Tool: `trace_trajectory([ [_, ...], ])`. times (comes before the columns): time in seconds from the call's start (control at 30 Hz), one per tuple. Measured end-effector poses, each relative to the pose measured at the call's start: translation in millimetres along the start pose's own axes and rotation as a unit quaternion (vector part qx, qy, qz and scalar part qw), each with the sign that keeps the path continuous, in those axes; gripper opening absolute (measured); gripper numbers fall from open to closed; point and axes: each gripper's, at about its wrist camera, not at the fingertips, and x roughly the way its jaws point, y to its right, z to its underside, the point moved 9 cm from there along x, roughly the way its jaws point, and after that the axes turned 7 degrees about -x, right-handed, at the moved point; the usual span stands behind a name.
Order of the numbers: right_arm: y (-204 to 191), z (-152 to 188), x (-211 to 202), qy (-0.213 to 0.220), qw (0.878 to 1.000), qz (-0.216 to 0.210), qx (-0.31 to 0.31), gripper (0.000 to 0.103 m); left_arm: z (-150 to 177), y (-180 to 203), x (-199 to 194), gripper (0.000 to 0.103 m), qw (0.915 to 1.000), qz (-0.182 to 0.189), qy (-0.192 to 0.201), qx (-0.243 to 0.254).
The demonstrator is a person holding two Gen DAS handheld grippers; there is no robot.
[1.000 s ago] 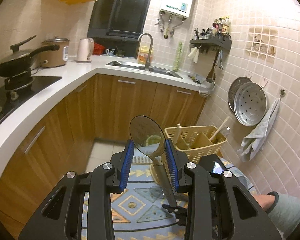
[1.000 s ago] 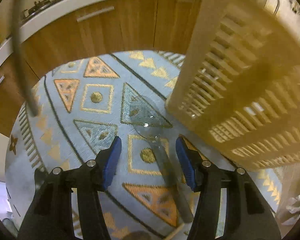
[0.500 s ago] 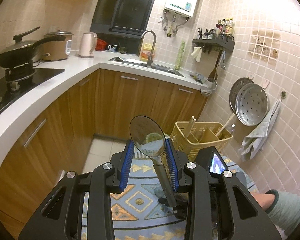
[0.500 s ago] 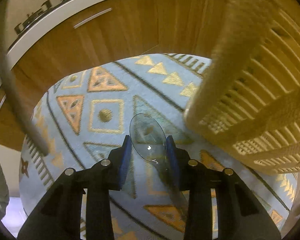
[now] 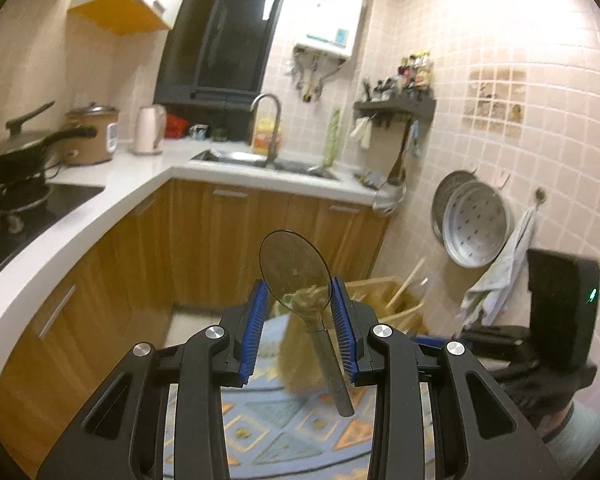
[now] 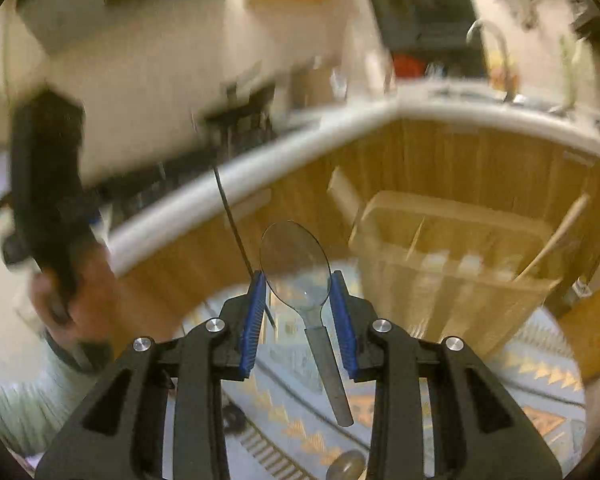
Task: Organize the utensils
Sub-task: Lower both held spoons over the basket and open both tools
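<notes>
My left gripper is shut on a clear smoky plastic spoon, bowl up, handle slanting down to the right. My right gripper is shut on a second clear plastic spoon, held the same way. A beige slotted utensil basket stands on the floor ahead and right of the right gripper, with a wooden utensil leaning in it. The basket also shows in the left wrist view beyond the spoon. The right gripper's body shows at the right edge of the left wrist view.
A blue patterned rug covers the floor. Wooden cabinets under a white counter curve around left and ahead. A small broom head lies by the rug. A metal spoon lies on the rug. Steamer trays and a towel hang on the right wall.
My right gripper closed on the clear spoon on the rug and lifted it, swinging up to face the counter and basket. My left gripper kept its spoon and tilted upward slightly.
</notes>
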Motion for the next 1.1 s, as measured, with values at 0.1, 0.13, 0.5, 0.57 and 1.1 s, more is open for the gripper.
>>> trace_trajectory([
  [0.1, 19.6, -33.1, -32.0, 0.066, 0.997, 0.028, 0.010, 0.030, -16.5, 24.0, 5.6, 0.031, 0.9996, -0.004, 0.021, 0.019],
  [0.13, 25.5, -42.2, -37.2, 0.083, 0.996, 0.038, 0.016, 0.030, -20.3, 30.3, 8.1, 0.031, 0.9994, -0.005, 0.025, 0.024],
  [0.5, 127.8, -69.8, -37.5, 0.159, 0.979, 0.103, 0.081, 0.030, -37.9, 69.3, 80.4, 0.031, 0.9883, -0.087, 0.048, 0.115],
  [0.57, 138.1, -60.5, -28.9, 0.153, 0.978, 0.115, 0.082, 0.030, -34.9, 66.2, 90.1, 0.031, 0.9857, -0.103, 0.047, 0.125],
  [1.1, 164.0, -5.9, 10.1, 0.119, 0.978, 0.153, 0.081, 0.030, 0.5, 46.6, 123.1, 0.031, 0.9797, -0.134, 0.026, 0.147],
])
